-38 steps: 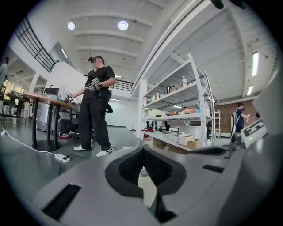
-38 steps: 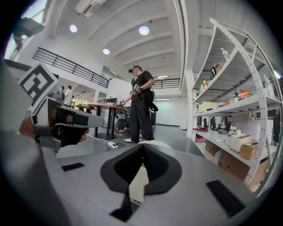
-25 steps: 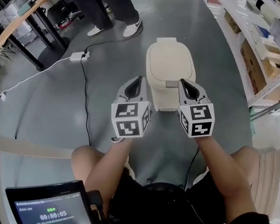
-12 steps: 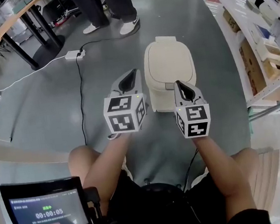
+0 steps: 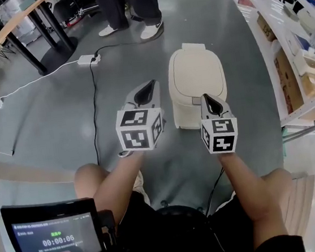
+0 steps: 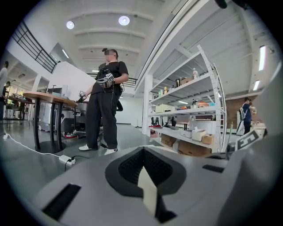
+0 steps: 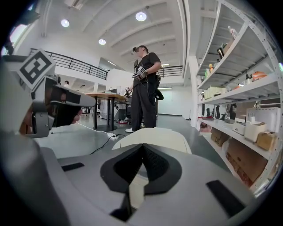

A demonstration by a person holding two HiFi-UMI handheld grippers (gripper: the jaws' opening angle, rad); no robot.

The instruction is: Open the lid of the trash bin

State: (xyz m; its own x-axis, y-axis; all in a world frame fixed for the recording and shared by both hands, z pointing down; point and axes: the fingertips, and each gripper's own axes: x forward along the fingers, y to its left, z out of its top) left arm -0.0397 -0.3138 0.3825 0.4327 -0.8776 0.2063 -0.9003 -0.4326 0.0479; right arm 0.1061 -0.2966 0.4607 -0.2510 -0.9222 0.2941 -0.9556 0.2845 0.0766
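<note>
Hovering near the cream plastic trash bin [image 5: 186, 115] with its lid [image 5: 196, 72] down, the left tool [image 5: 151, 85] and right tool [image 5: 206, 97] are both closed, empty.

The person wears black clothing [image 5: 177, 237] across the lap, and a thin black cable [image 5: 213, 188] runs up out of that clothing just right of its middle. Beyond the clothing are two pale grey plastic two-jaw grippers, the left gripper [image 5: 151, 84] and the right gripper [image 5: 206, 97], each with a black teardrop-shaped patch of ribbed pads at its nose. At its near end, each has a white cube printed with black square markers: the left cube [image 5: 139, 129] and the right cube [image 5: 221, 135]. Left of the clothing sits a small black-framed screen [image 5: 57, 240] showing white digits above a small red bar.
</note>
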